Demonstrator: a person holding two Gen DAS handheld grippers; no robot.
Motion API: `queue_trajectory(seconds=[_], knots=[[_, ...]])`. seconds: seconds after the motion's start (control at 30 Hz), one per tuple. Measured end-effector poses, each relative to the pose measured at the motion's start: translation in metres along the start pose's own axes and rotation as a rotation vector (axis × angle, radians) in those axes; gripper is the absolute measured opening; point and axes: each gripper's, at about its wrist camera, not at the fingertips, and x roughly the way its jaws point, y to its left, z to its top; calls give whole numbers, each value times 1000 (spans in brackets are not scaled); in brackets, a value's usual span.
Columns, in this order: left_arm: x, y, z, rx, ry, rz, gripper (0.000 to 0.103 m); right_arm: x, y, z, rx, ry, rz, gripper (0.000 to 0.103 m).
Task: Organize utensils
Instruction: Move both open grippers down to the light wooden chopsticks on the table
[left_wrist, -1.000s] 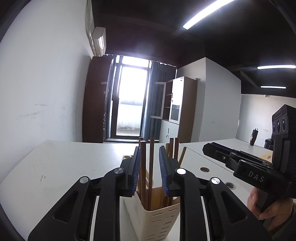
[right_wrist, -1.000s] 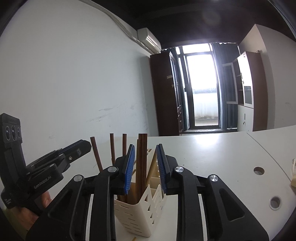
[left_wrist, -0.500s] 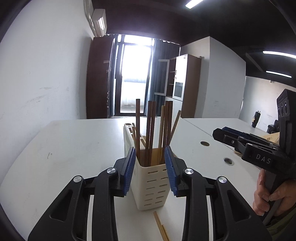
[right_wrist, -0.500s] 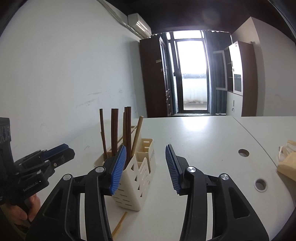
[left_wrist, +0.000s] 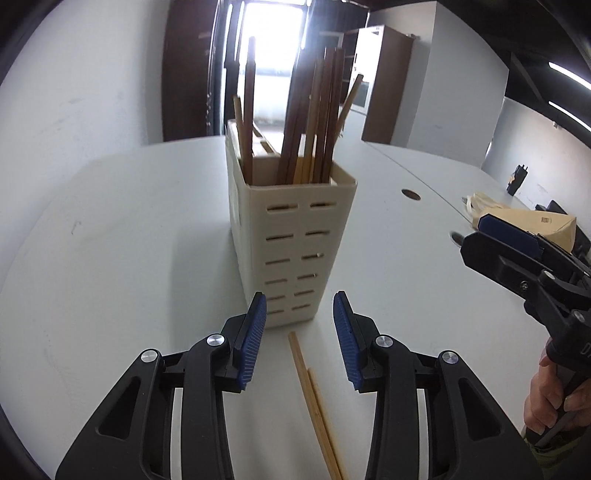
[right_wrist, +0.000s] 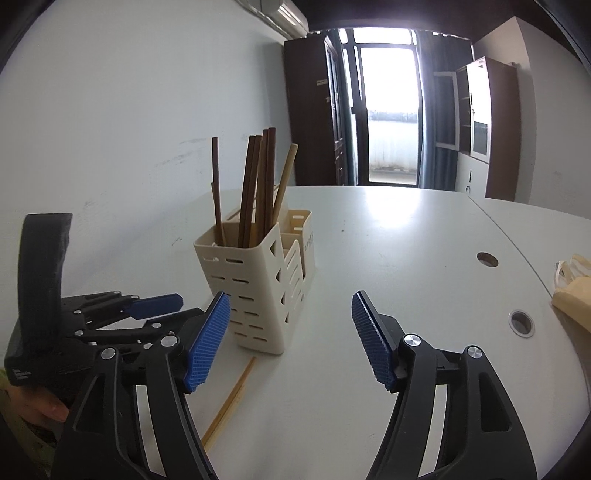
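A cream slotted utensil holder stands upright on the white table, with several dark and light wooden chopsticks standing in it. A pair of light chopsticks lies on the table in front of it. My left gripper is open and empty, low over the near end of that loose pair. My right gripper is open wide and empty, right of the holder. The loose pair shows there too. The left gripper appears at that view's left, the right gripper at the other view's right.
The table has round cable holes and a seam on the right. A tan paper bag lies at the right. A white wall runs along the left; a window door and cabinets stand at the back.
Both grippers have let go of the dark chopsticks in the holder, opened and drawn back and down. The left one now points down at the loose pair on the table.
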Motion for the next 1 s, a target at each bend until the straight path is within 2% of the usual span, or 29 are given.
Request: queue_trajectory(seconds=[0.27, 0.5, 0.77, 0.93, 1.0], knots=[[38, 3, -13, 14, 181, 11, 38, 5, -6, -22, 21, 75, -5, 73], [76, 8, -24, 6, 292, 44, 38, 15, -25, -38, 57, 130, -34, 74], [96, 3, -24, 28, 345, 80, 37, 26, -25, -45, 53, 181, -49, 74], [103, -3, -26, 46, 355, 79, 29, 29, -23, -49, 44, 203, -62, 74], [102, -2, -27, 48, 357, 89, 21, 32, -22, -50, 44, 213, -63, 74]])
